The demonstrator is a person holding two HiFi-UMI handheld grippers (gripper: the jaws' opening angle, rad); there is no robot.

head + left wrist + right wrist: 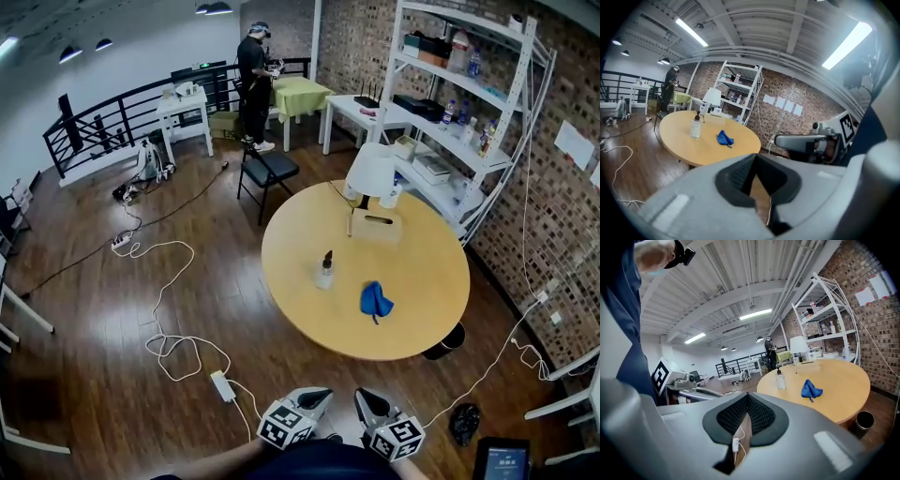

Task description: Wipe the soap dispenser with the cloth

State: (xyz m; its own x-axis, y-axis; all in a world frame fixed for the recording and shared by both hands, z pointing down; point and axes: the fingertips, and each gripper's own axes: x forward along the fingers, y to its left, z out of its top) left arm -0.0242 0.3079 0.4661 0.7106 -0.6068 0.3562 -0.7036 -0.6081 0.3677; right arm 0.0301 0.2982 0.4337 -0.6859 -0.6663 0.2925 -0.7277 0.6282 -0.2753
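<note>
A clear soap dispenser (325, 272) with a dark pump stands upright on the round wooden table (422, 328). A crumpled blue cloth (375, 300) lies a little to its right, apart from it. Both grippers hang low in front of me, well short of the table. My left gripper (317, 397) and right gripper (366, 401) are shut and hold nothing. In the left gripper view the shut left gripper (754, 160) points toward the dispenser (696, 126) and cloth (724, 138). The right gripper view shows the right gripper (747, 399) shut, with the dispenser (780, 379) and cloth (811, 389) far ahead.
A white lamp (372, 173) and a wooden block (378, 227) stand at the table's far side. A dark bin (448, 339) sits under the table's near right edge. White cables (178, 347) and a power strip (223, 385) lie on the floor. A chair (267, 169), shelves (459, 94) and a person (253, 84) are beyond.
</note>
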